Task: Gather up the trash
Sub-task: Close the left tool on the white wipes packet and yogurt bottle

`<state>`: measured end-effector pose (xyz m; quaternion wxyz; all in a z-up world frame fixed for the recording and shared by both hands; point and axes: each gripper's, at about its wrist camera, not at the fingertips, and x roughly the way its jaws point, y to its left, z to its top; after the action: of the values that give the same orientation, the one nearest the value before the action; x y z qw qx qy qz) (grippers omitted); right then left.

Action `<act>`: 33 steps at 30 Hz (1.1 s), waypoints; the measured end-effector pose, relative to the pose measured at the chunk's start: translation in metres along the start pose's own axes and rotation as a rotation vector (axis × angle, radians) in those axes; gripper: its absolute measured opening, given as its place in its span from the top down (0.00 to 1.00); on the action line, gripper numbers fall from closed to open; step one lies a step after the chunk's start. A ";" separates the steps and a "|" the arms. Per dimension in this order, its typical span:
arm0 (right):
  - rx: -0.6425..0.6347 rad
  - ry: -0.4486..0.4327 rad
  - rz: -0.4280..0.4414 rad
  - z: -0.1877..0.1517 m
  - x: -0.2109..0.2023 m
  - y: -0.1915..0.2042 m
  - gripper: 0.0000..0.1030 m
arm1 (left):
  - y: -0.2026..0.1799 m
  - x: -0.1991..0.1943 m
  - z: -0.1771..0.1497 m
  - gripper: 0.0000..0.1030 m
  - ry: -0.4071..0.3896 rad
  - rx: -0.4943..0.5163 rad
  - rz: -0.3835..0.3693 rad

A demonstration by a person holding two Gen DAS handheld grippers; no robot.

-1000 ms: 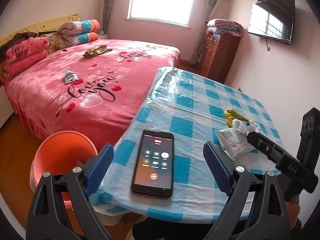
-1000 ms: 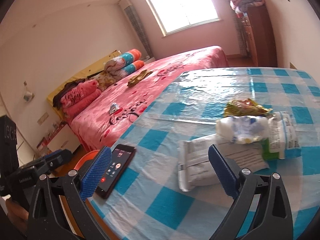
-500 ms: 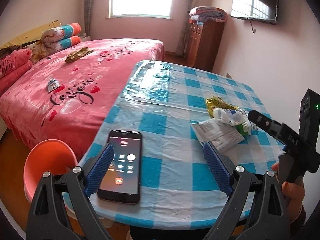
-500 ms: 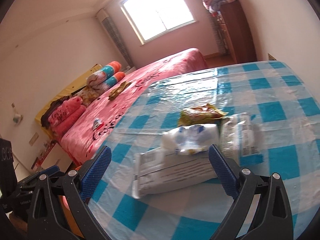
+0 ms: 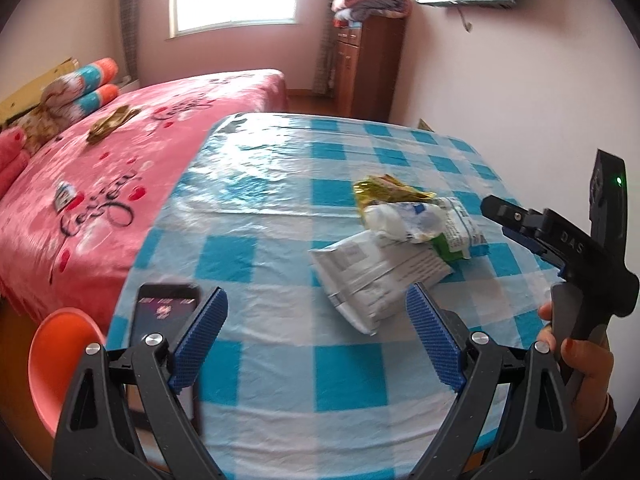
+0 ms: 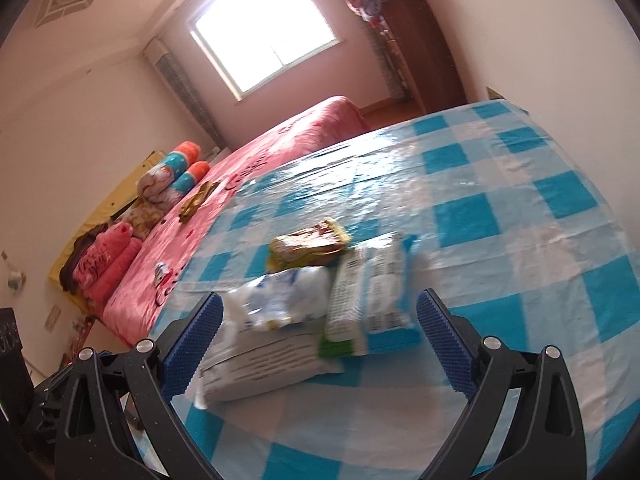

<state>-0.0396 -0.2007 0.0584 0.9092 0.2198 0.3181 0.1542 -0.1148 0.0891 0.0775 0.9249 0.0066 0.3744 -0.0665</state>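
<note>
Left wrist view: an orange bin point(image 5: 60, 356) stands low beside the bed point(image 5: 100, 184); whether anything lies inside it cannot be told. A phone point(image 5: 160, 312) lies on the checked surface point(image 5: 280, 344). The left claw point(image 5: 316, 340) gapes wide, gripping nothing. Wrappers point(image 5: 404, 240) lie piled mid-surface. The right claw point(image 6: 320, 344) is spread apart too, flanking the heap without touching it.
</note>
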 end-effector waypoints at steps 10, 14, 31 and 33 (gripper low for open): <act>0.011 0.006 -0.087 0.007 0.001 -0.026 0.07 | -0.053 0.052 0.034 0.11 0.073 0.198 -0.075; 0.015 0.015 -0.097 0.009 0.003 -0.032 0.07 | -0.064 0.078 0.045 0.11 0.119 0.239 -0.101; 0.066 0.038 -0.099 0.013 0.010 -0.052 0.07 | -0.080 0.140 0.075 0.11 0.230 0.323 -0.186; 0.063 0.041 -0.097 0.013 0.012 -0.052 0.07 | -0.081 0.142 0.075 0.11 0.234 0.335 -0.197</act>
<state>-0.0152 -0.2440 0.0352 0.9015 0.2296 0.3517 0.1043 0.0278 -0.0130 0.0361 0.8501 0.1310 0.4618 -0.2165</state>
